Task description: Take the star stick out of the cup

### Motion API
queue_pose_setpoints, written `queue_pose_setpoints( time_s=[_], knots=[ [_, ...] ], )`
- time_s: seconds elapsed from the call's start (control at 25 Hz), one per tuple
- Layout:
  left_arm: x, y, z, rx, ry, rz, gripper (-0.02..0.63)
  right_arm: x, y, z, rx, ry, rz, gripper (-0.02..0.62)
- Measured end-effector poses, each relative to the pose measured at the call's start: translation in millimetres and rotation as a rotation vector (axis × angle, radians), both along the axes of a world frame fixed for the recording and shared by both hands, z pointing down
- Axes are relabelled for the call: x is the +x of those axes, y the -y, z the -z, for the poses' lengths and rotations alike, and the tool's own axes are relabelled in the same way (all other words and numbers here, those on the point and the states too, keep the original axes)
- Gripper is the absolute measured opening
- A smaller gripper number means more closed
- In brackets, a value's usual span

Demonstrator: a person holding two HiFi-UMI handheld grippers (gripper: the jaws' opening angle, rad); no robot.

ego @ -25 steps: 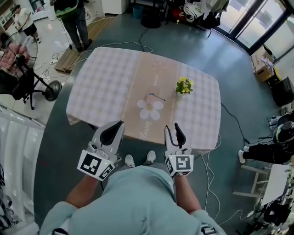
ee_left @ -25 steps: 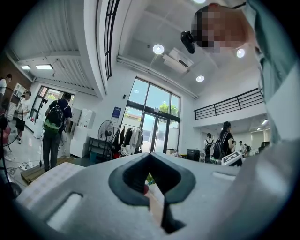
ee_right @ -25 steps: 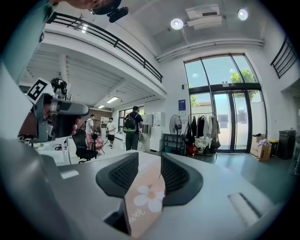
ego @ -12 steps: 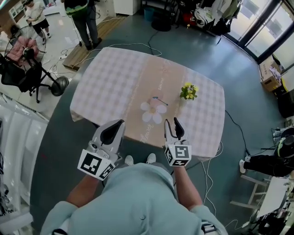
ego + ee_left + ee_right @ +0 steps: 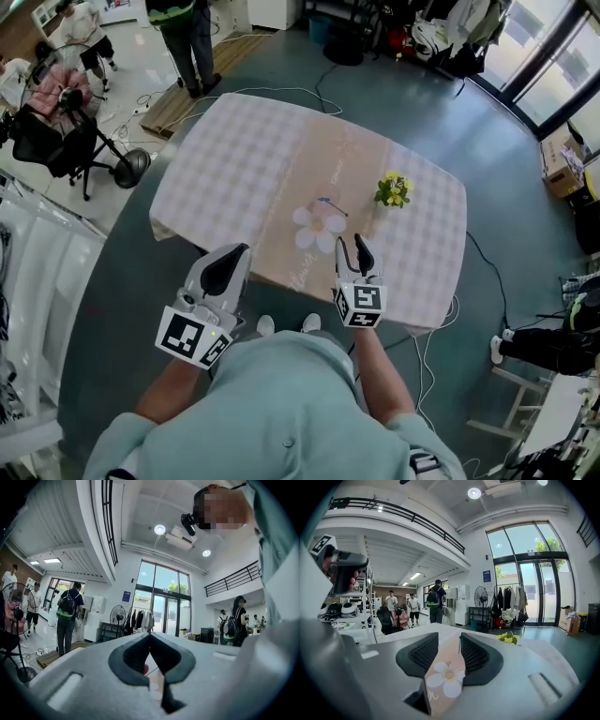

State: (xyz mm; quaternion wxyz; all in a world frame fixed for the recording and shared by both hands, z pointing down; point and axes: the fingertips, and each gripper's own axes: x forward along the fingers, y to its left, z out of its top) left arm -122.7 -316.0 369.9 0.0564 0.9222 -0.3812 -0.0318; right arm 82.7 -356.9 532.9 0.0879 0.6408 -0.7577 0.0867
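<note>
Around you is a big hall with a teal floor (image 5: 131,281), tall glass doors (image 5: 553,56) at the far right and a person (image 5: 192,37) standing beyond the worktop (image 5: 234,159). A white cable (image 5: 281,91) trails over the floor past the far edge. The worktop wears a pale checked cloth, and a peach runner (image 5: 328,155) lies down its middle with a white flower print (image 5: 317,228) near your end.

The star stick (image 5: 331,205) shows only as a thin dark line with a bluish end, just beyond that flower print on the runner. It is too small in the head view to tell whether it stands in a cup or lies flat. Just right of it, a small bunch of yellow flowers (image 5: 393,190) stands upright at the runner's edge.

Your left gripper (image 5: 239,253) hangs over the near edge of the worktop, left of the runner. Its jaws are together, the tips meeting in the left gripper view with nothing between them.

Your right gripper (image 5: 352,246) sits over the near end of the runner, close to the flower print and short of the stick. Its jaws stand well apart and grip nothing. In the right gripper view the runner and its white flower print show through the gap, and the yellow flowers lie ahead to the right.
</note>
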Motion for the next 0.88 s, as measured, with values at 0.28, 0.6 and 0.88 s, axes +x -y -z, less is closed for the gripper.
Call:
queue_pose_setpoints(
  time_s=[0.28, 0.6, 0.88],
  knots=[
    [-9, -3, 1, -0.002, 0.016, 0.029, 0.005, 0, 11, -19, -0.033, -0.014, -0.005, 0.130],
    [-11, -5, 5, 0.000, 0.024, 0.046, 0.005, 8, 23, -35, -0.066, -0.027, -0.025, 0.130],
    [-14, -8, 6, 0.004, 0.027, 0.061, 0.005, 11, 33, -47, -0.081, -0.023, -0.028, 0.130]
  ],
)
